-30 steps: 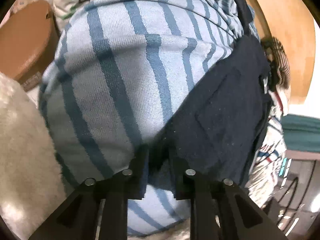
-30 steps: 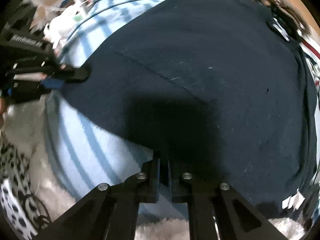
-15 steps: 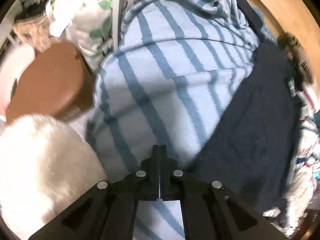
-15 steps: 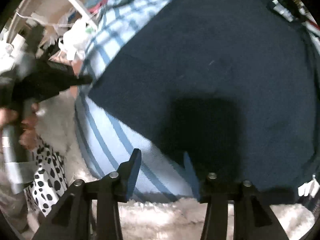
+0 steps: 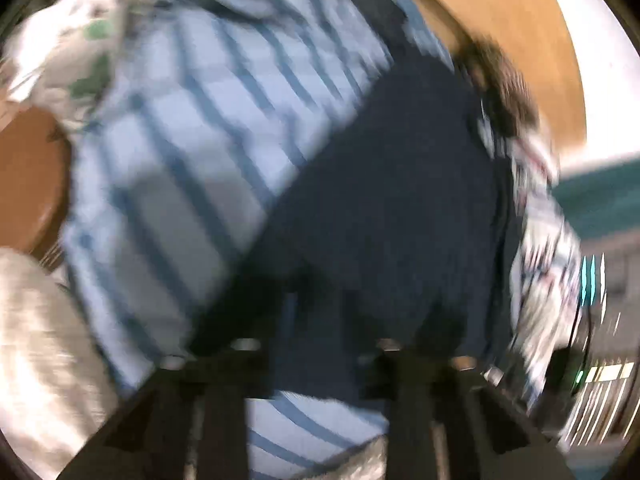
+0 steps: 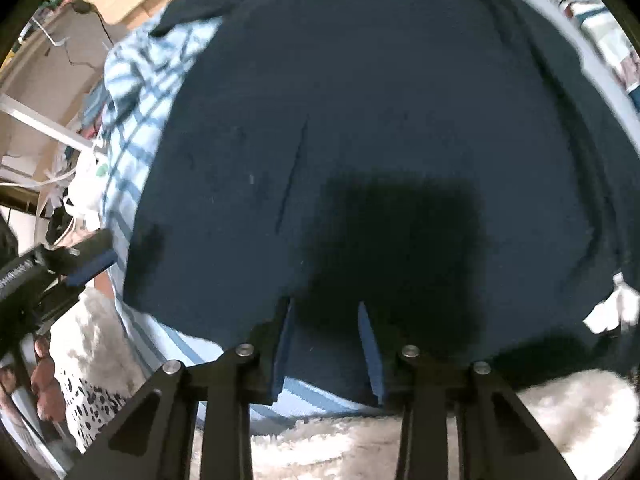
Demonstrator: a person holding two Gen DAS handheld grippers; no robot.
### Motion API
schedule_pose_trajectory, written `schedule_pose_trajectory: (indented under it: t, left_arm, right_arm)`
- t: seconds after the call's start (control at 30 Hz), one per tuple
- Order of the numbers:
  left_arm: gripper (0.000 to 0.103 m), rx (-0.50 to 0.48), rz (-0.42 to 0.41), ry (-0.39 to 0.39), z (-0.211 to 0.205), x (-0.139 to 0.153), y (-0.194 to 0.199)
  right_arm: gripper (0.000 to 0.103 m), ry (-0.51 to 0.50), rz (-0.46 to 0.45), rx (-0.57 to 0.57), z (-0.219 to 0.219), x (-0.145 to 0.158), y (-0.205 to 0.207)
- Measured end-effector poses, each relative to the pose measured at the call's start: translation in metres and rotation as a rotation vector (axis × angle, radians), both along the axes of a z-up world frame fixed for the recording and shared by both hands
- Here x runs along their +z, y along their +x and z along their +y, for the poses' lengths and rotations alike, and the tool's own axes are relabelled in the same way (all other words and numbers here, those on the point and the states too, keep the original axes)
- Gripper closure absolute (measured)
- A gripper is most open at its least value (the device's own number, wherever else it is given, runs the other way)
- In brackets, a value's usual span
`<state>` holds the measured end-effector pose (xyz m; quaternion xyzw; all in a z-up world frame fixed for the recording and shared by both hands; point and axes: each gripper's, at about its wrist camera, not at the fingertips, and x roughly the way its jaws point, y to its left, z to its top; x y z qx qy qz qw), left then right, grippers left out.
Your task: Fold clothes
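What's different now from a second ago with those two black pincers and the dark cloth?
The right gripper, pinched shut on the dark navy garment a second ago, let go; its jaws stand apart, now closing, over the near hem. The left gripper, blurred, shifted from the blue striped towel over the navy edge, jaws opening. The garment stays spread on the towel.

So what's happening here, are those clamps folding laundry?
Yes. A person holds a two-finger gripper in each hand and works on a navy garment spread flat over a blue striped cloth, with fluffy white bedding at the near side. The right gripper is at the garment's near edge, its jaws closing with the navy cloth between them but not yet pinched. The left gripper is at the same near edge, its jaws opening; that view is blurred.
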<state>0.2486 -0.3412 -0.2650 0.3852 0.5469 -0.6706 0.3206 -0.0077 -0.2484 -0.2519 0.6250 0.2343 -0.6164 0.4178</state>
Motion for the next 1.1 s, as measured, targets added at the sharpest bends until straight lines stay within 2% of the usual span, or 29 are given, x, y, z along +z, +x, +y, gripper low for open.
schedule_pose_trajectory:
  t: [0.03,0.1,0.17,0.23,0.3,0.37,0.47,0.53,0.67,0.73,0.77,0.83,0.87,0.93,1.0,1.1]
  left_arm:
    - [0.094,-0.015,-0.039,0.026,0.003,-0.012,-0.007]
    - [0.101,-0.002,-0.116,0.093,0.008,-0.038,-0.007]
    - [0.101,0.048,-0.08,0.139,0.009,-0.042,0.005]
    - [0.101,0.069,-0.112,0.173,0.009,-0.038,0.012]
    - [0.101,0.05,-0.189,0.142,0.012,-0.026,0.01]
    - [0.101,0.022,-0.243,0.11,0.017,-0.011,0.0]
    - [0.101,-0.047,-0.26,0.061,0.027,0.02,-0.024]
    - [0.101,-0.107,-0.264,0.02,0.036,0.046,-0.045]
    - [0.101,-0.214,-0.226,-0.03,0.063,0.097,-0.091]
    - [0.101,-0.269,-0.198,-0.076,0.081,0.124,-0.115]
    - [0.101,-0.298,-0.182,-0.104,0.091,0.138,-0.128]
    - [0.1,-0.35,-0.133,-0.14,0.11,0.16,-0.153]
    - [0.1,-0.373,-0.106,-0.151,0.121,0.171,-0.164]
    - [0.1,-0.42,-0.043,-0.158,0.146,0.194,-0.181]
    - [0.1,-0.489,-0.023,-0.188,0.166,0.208,-0.199]
    - [0.1,-0.572,-0.011,-0.251,0.186,0.225,-0.216]
  right_arm:
    - [0.067,0.025,-0.008,0.013,0.0,-0.008,0.004]
    - [0.066,0.097,-0.008,0.043,0.003,-0.024,0.012]
    - [0.061,0.137,0.038,0.11,0.007,-0.026,0.025]
    - [0.05,0.135,0.053,0.137,0.01,-0.019,0.033]
    - [0.05,0.072,0.051,0.125,0.013,-0.002,0.035]
    - [0.047,-0.051,0.051,0.089,0.019,0.028,0.034]
    - [0.036,-0.192,0.055,0.019,0.034,0.065,0.027]
    - [0.034,-0.26,0.087,-0.056,0.053,0.091,0.015]
    - [0.031,-0.355,0.139,-0.244,0.118,0.129,-0.021]
    - [0.024,-0.374,0.195,-0.336,0.15,0.141,-0.034]
    - [0.019,-0.371,0.24,-0.373,0.164,0.146,-0.037]
    - [0.019,-0.337,0.359,-0.463,0.212,0.159,-0.05]
    - [0.019,-0.322,0.382,-0.497,0.226,0.161,-0.054]
    - [0.019,-0.324,0.383,-0.579,0.25,0.167,-0.069]
    - [0.019,-0.345,0.358,-0.662,0.27,0.173,-0.087]
    - [0.019,-0.327,0.362,-0.676,0.272,0.178,-0.093]
